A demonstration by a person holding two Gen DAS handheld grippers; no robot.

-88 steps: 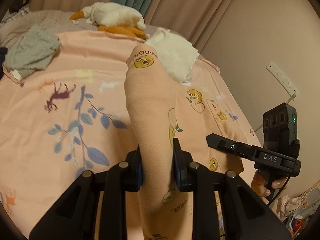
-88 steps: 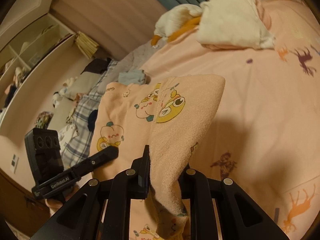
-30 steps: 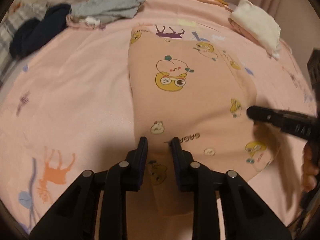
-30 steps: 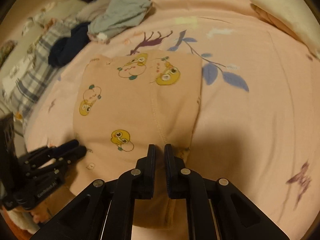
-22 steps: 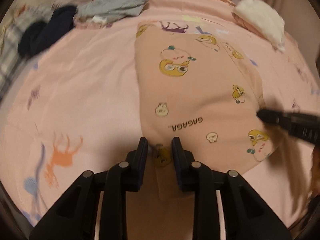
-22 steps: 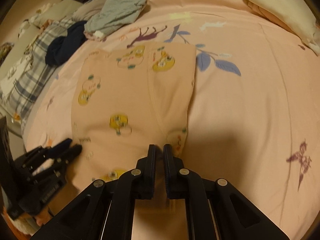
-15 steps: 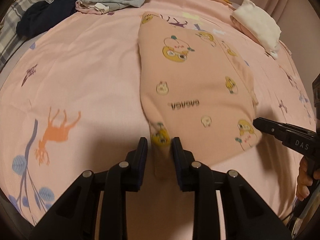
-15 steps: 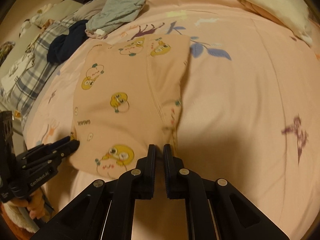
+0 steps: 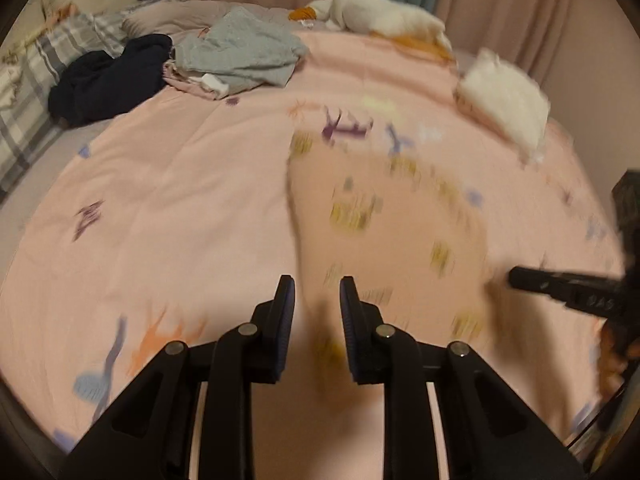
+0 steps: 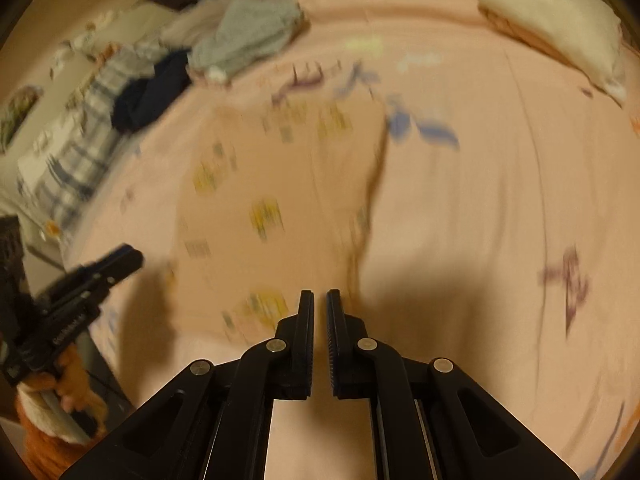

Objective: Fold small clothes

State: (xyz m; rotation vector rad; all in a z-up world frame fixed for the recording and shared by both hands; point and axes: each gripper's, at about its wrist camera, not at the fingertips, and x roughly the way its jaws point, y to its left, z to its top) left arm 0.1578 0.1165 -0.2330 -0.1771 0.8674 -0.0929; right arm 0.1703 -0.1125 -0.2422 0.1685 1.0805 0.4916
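A small pink garment with yellow cartoon prints (image 9: pixel 384 216) lies flat on the pink bedspread (image 9: pixel 168 200); it also shows in the right wrist view (image 10: pixel 280 200). Both views are motion-blurred. My left gripper (image 9: pixel 317 290) sits at the garment's near left corner with its jaws apart; the cloth's corner lies between and under them, not clamped. My right gripper (image 10: pixel 320 300) is at the garment's near right edge, its jaws almost together with a thin empty gap. Each gripper shows in the other's view: the right one (image 9: pixel 560 286) and the left one (image 10: pixel 96 276).
A grey garment (image 9: pixel 240 56) and a dark navy one (image 9: pixel 108 76) lie at the far left of the bed. A folded white-and-pink pile (image 9: pixel 504 100) sits far right. A white plush toy (image 9: pixel 384 16) lies by the curtains. A plaid pillow (image 9: pixel 24 92) is at the left edge.
The garment was held up, then laid flat on the bed. In the last half second both grippers have drawn back toward the near edge and the left jaws have opened off the cloth.
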